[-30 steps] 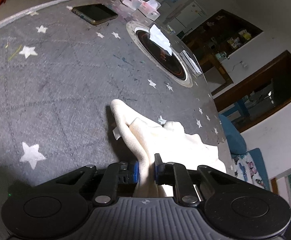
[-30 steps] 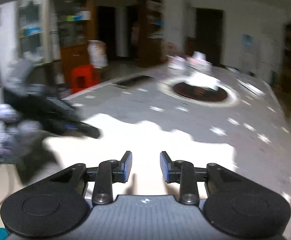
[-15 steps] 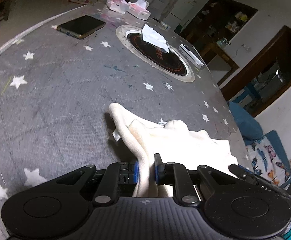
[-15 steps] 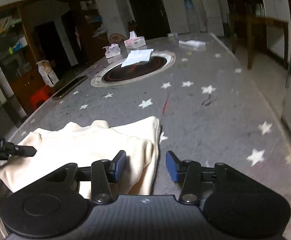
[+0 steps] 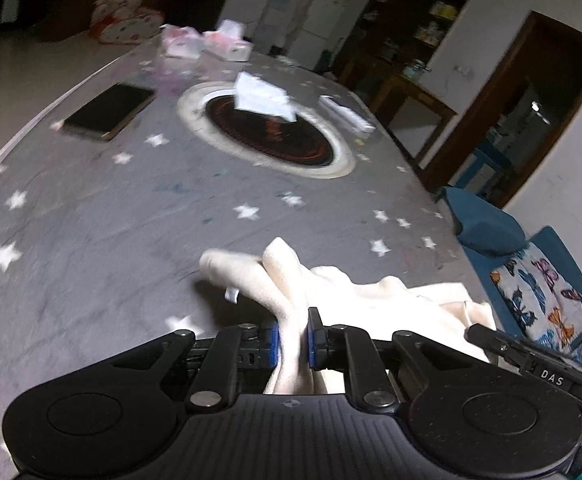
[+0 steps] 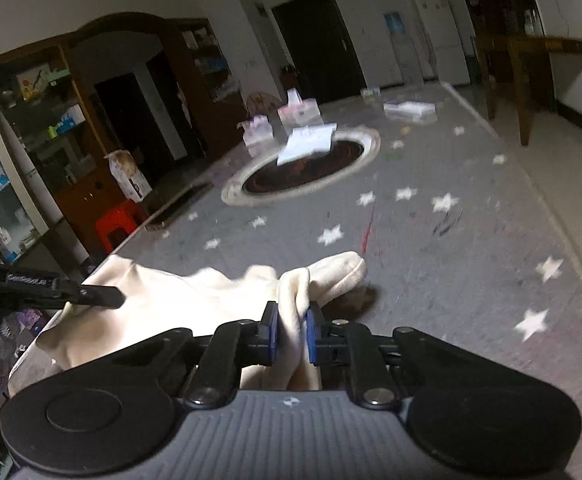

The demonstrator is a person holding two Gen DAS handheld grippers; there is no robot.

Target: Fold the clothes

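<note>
Right now your left gripper [image 5: 293, 336] points down over the table [image 5: 91, 220], its blue pads pinching a bunched fold of the cream garment [image 5: 371, 292]; your right gripper [image 6: 291, 332] sits at a similar downward slant, and its jaws have just been closing — they now squeeze a fold of the same garment [image 6: 195, 296] between them. From the left wrist view you get things the other misses: a dark phone [image 5: 109, 110] lying flat near the table's far edge, a blue chair with a butterfly-print cushion [image 5: 543, 292] beside the table, and the tip of your right gripper at the garment's right end. From the right wrist view you see instead a red plastic stool [image 6: 117, 226] on the floor, wooden shelving, and your left gripper's finger over the cloth's left side. Both show the round dark inset [image 6: 303, 168] with a white paper on it. That garment is soft and thick, rumpled into rounded folds — it lies on the grey, star-printed table surface near you.
</note>
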